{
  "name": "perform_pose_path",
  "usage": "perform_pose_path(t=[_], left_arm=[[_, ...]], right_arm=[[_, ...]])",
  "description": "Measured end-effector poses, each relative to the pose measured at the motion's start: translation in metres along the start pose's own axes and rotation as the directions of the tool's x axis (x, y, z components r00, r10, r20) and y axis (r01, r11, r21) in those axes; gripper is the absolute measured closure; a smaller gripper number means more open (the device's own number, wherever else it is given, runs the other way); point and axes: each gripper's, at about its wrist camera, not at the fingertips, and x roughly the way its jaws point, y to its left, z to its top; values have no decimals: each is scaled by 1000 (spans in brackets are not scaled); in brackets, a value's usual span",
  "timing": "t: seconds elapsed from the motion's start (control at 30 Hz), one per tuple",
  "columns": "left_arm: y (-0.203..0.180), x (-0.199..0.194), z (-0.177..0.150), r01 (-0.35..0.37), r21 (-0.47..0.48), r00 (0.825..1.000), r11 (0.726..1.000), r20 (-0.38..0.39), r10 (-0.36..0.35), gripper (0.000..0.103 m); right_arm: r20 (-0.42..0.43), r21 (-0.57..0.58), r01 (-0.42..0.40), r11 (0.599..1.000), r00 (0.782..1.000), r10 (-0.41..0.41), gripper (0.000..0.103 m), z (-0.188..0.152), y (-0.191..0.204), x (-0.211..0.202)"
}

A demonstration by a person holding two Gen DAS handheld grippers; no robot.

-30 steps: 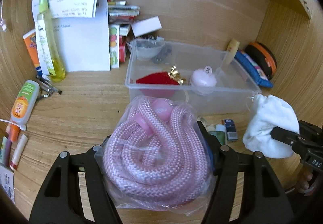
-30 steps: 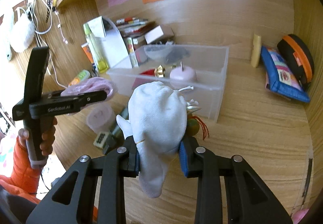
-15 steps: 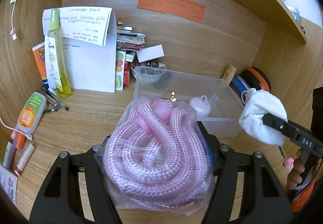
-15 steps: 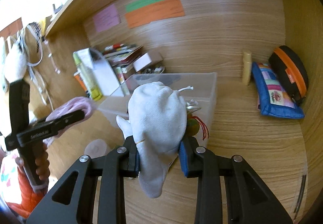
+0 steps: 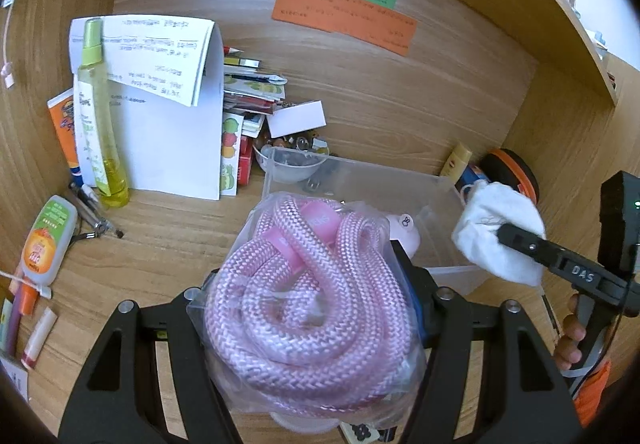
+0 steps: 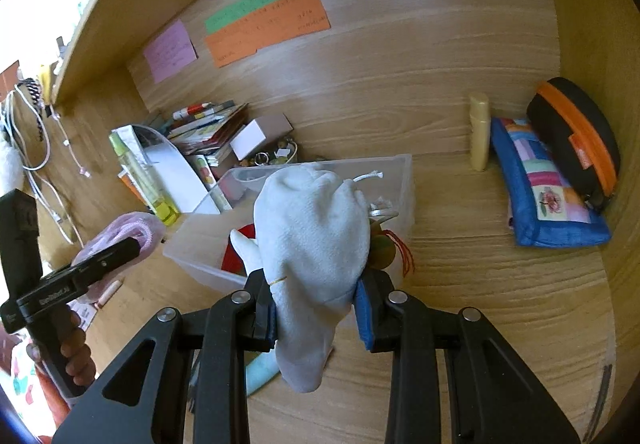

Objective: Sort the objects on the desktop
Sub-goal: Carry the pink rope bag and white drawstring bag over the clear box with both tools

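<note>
In the left wrist view, at the right edge of the frame, the right gripper (image 5: 520, 244) carries the white letters "DAS". The writing on the coloured notes (image 5: 344, 15) is too small to read.

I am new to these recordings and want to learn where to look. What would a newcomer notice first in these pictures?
First, the bagged pink rope, coiled in clear plastic, clamped in the left gripper and filling the left wrist view. Next, the white cloth pouch held in the right gripper, raised in front of the clear plastic bin in the middle of the wooden desk. Then the orange note on the back wall.
</note>
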Motion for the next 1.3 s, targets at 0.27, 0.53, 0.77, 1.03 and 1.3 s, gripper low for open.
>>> perform_pose_path(t=[0.27, 0.53, 0.77, 1.03, 1.3], left_arm=[[-1, 28, 20, 17, 10, 999, 1000, -35, -17, 38], [-10, 59, 40, 24, 46, 997, 999, -69, -21, 38], [-18, 92, 45, 37, 60, 992, 998, -121, -29, 38], [-19, 117, 36, 47, 54, 982, 997, -185, -37, 38], [-17, 120, 32, 46, 55, 982, 997, -188, -35, 38]], right_arm=[[-22, -20, 9, 1000, 1000, -9, 76, 15, 11, 31], [-31, -94, 35, 995, 999, -38, 76, 35, 23, 53], [-82, -99, 26, 995, 996, -34, 75, 32, 17, 77], [-93, -94, 15, 995, 995, -24, 69, 26, 10, 80], [-97, -157, 67, 985, 992, -83, 59, 21, 18, 81]])
